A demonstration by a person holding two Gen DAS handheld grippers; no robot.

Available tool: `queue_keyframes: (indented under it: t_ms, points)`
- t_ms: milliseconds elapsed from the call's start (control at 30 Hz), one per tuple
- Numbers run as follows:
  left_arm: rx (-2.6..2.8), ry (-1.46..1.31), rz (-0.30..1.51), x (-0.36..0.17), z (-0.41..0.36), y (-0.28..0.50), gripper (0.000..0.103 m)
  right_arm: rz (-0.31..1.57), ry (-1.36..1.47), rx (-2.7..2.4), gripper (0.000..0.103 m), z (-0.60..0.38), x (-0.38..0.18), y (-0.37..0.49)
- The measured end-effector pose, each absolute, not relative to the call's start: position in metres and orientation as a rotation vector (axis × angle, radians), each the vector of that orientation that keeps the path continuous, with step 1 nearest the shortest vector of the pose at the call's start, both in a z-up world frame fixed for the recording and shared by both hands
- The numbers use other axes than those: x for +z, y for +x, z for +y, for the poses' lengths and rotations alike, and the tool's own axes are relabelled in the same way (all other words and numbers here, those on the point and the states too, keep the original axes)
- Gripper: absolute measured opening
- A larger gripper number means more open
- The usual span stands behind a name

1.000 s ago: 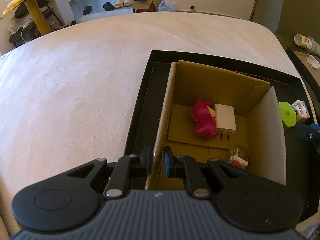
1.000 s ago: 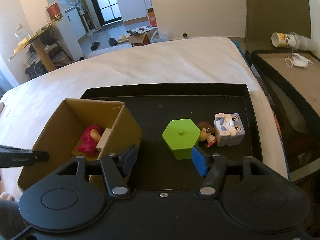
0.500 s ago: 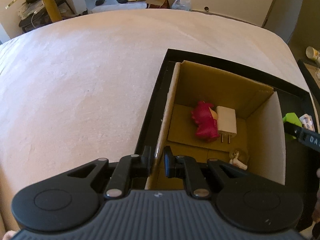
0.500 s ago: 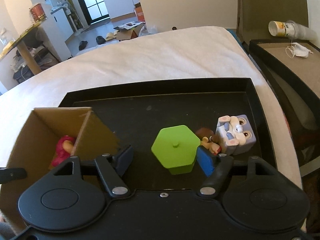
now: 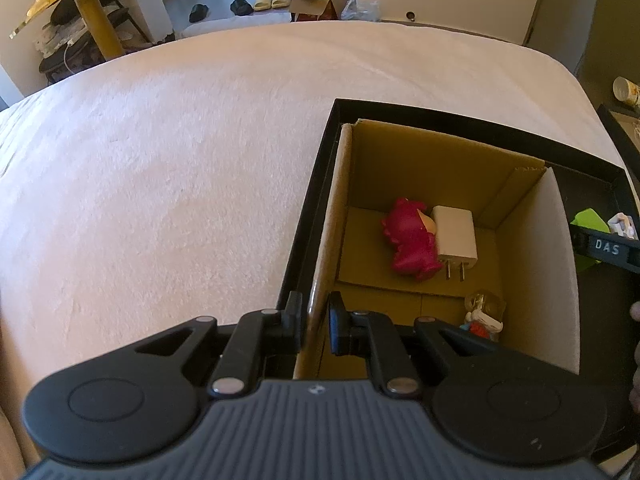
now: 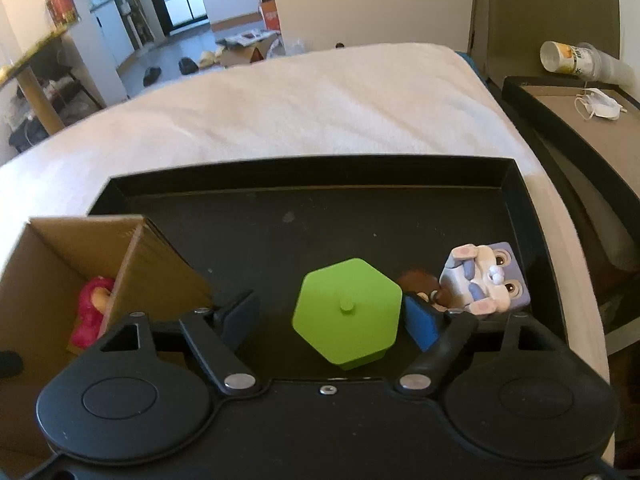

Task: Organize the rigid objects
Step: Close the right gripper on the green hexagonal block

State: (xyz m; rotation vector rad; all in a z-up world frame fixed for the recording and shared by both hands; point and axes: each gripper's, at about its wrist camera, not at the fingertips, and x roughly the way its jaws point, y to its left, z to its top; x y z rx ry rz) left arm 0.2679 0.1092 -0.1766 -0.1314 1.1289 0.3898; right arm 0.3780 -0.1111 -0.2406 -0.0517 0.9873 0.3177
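My left gripper [image 5: 314, 312] is shut on the near left wall of the open cardboard box [image 5: 324, 264], which stands in the black tray [image 5: 316, 184]. Inside lie a pink toy [image 5: 410, 242], a white plug charger [image 5: 456, 236] and a small figurine [image 5: 482, 314]. In the right wrist view my right gripper [image 6: 330, 316] straddles the green hexagonal box [image 6: 348, 312] on the tray floor. Its jaws are closing; the left pad stands clear of the box, the right pad is close against it. A grey bunny cube [image 6: 486, 280] and a brown figurine [image 6: 418, 284] sit just right of it.
The tray [image 6: 280, 184] rests on a white bed cover [image 6: 320, 112]. A second dark tray [image 6: 568, 120] with a face mask and a tipped paper cup [image 6: 560, 56] stands off the right edge. The tray floor behind the green box is bare.
My right gripper has come forward and down, so the green box now sits between its fingers, which spread wider. The left gripper has kept its hold on the box wall.
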Motion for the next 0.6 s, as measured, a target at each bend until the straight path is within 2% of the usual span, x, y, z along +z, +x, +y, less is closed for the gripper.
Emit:
queue_keyframes:
  t_ms: [33,600]
  points:
    - [0.390,-0.128,1.128,-0.177,0.108,0.268,0.012,0.988,-0.064,0.309,0.053,-0.110,-0.242,0.378]
    - [0.380,-0.092,1.115,-0.177,0.106,0.267,0.012,0.962,-0.042,0.296,0.052,-0.134,-0.213,0.349]
